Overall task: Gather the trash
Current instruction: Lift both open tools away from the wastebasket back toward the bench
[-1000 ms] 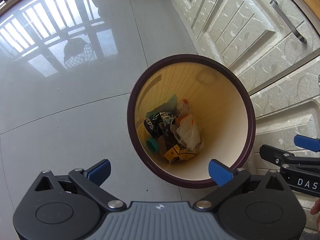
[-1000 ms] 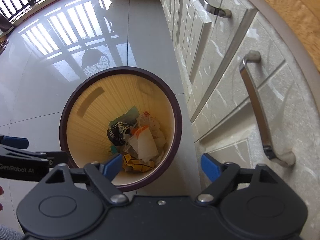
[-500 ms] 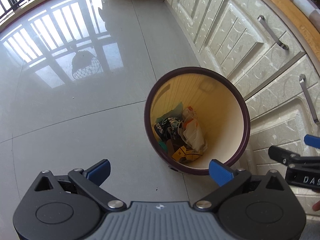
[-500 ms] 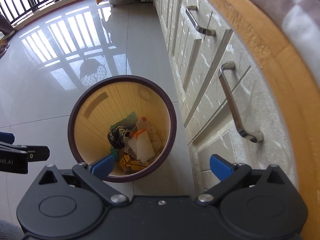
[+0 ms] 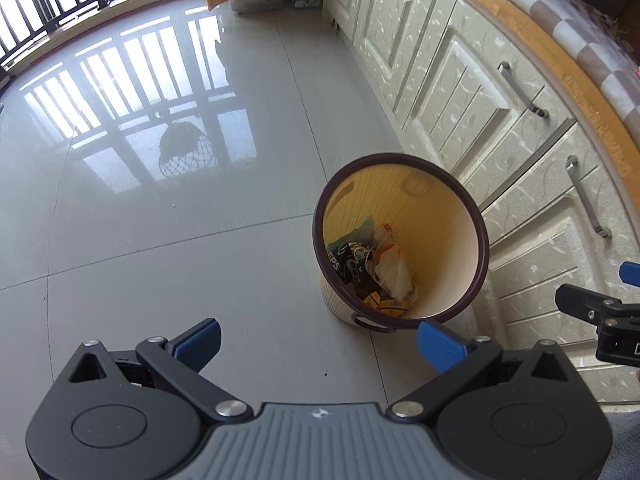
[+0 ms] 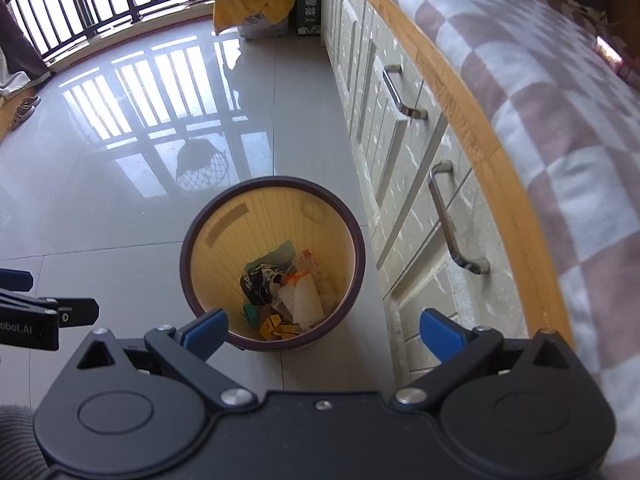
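Bin point(image 6: 273, 264): round, dark purple rim, yellow ribbed inner wall; it stands on the floor at the centre of the right wrist view and right of centre in the left wrist view point(image 5: 401, 254); upright, just beside the cabinet fronts
Trash point(image 6: 286, 290): heaped at the bottom of the bin; a black printed wrapper, a crumpled clear bag with an orange mark, a green scrap, a teal cap, yellow card pieces; also seen in the left wrist view point(image 5: 370, 270)
Right gripper point(image 6: 322, 330): jaws spread wide, blue pads well apart; its jaws have just been opening; nothing between them; it hangs above the bin's near rim, lower centre of the frame
Left gripper point(image 5: 318, 340): jaws wide apart, nothing between the blue pads; lower centre of its frame, above the floor left of the bin
Floor point(image 5: 168, 248): glossy grey tiles; reflection of a railing in the upper left
Cabinets point(image 6: 400, 152): pale embossed fronts with metal bar handles, right of the bin
Countertop point(image 6: 472, 96): wooden edge under a checked cloth, upper right
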A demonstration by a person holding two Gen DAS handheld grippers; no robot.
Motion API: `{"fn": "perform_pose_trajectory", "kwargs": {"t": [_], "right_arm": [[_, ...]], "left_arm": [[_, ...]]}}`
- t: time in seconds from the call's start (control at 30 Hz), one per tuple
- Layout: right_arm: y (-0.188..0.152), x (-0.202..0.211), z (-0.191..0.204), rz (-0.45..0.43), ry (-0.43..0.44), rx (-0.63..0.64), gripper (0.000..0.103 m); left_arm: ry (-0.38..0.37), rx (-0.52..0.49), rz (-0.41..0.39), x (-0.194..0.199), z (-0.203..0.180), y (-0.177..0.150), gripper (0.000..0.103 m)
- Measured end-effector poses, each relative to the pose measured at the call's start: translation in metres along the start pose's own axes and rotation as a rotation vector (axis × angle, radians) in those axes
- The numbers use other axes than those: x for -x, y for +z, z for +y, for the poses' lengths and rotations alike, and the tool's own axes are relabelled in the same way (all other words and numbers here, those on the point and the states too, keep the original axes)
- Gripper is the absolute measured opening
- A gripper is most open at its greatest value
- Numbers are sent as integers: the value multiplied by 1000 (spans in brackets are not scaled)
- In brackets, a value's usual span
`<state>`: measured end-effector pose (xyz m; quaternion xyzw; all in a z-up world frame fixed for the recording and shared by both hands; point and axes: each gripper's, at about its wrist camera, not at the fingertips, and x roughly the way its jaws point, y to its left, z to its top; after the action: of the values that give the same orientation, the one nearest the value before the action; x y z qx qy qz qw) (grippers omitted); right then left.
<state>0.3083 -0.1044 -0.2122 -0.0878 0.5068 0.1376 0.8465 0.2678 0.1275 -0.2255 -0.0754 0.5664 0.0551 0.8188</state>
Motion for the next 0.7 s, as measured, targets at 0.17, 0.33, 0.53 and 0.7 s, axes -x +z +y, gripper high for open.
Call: {"fn": "perform_pose_trajectory", "kwargs": {"t": [0.17, 0.33, 0.53, 0.7], "right_arm": [[-2, 32, 4, -57, 0, 13, 103], [-3, 64, -3, -115, -5, -6, 103], [-2, 95, -15, -183, -25, -19, 103], [-1, 120, -30, -238, -44, -37, 103]], "left_arm": [[-6, -9, -69, 30, -3, -4, 103], [-25, -2, -131, 60, -5, -8, 103], [-32, -17, -200, 88, -11, -11, 103], [-48, -31, -257, 108, -21, -8, 103]]}}
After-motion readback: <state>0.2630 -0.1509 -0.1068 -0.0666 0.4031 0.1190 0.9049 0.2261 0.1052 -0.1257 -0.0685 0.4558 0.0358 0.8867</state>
